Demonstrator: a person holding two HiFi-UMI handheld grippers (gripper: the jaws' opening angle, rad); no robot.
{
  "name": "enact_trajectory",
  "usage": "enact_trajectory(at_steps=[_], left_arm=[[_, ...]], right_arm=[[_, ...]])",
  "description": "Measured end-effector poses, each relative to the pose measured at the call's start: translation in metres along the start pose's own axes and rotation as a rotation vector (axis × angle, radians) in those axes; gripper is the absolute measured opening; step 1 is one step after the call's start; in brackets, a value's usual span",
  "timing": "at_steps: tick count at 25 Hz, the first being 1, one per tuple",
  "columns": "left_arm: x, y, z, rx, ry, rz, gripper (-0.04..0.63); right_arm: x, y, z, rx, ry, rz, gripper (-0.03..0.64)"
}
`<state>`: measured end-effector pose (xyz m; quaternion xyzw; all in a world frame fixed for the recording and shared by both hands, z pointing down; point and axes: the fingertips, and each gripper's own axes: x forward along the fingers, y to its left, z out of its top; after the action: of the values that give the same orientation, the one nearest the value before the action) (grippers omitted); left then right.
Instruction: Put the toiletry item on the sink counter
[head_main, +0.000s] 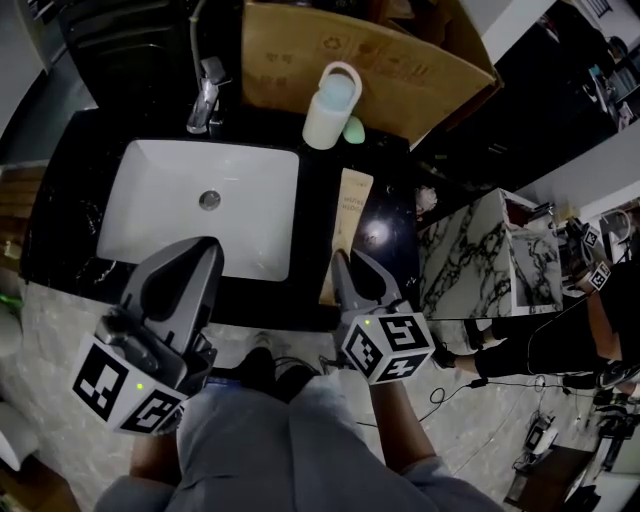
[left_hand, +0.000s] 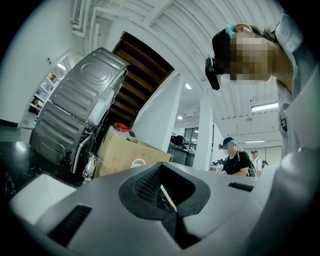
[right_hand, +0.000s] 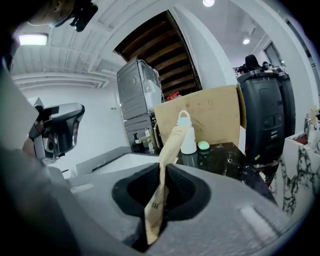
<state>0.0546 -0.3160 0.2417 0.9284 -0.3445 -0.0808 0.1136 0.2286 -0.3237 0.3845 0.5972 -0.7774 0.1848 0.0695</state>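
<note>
My right gripper (head_main: 340, 268) is shut on the near end of a flat tan toiletry tube (head_main: 350, 220). The tube points away from me over the black sink counter (head_main: 390, 215), just right of the white basin (head_main: 160, 195). Whether its far end touches the counter I cannot tell. In the right gripper view the tube (right_hand: 167, 155) rises out of the right gripper (right_hand: 161, 187), pinched between the dark pads. My left gripper (head_main: 205, 252) hovers over the basin's front edge. In the left gripper view the left gripper (left_hand: 162, 189) is shut with nothing in it.
A white bottle with a pale blue top (head_main: 330, 105) and a small green item (head_main: 353, 128) stand at the counter's back, before a cardboard box (head_main: 400, 70). The faucet (head_main: 205, 100) is behind the basin. A marble-patterned block (head_main: 480, 250) stands to the right, and a person beyond it.
</note>
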Motion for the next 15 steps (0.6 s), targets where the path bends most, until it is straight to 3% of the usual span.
enact_trajectory(at_steps=[15], left_arm=[[-0.012,0.024,-0.001,-0.005,-0.018,0.043,0.003]], right_arm=[[0.072,-0.022,-0.050,-0.012,0.216,-0.071,0.041]])
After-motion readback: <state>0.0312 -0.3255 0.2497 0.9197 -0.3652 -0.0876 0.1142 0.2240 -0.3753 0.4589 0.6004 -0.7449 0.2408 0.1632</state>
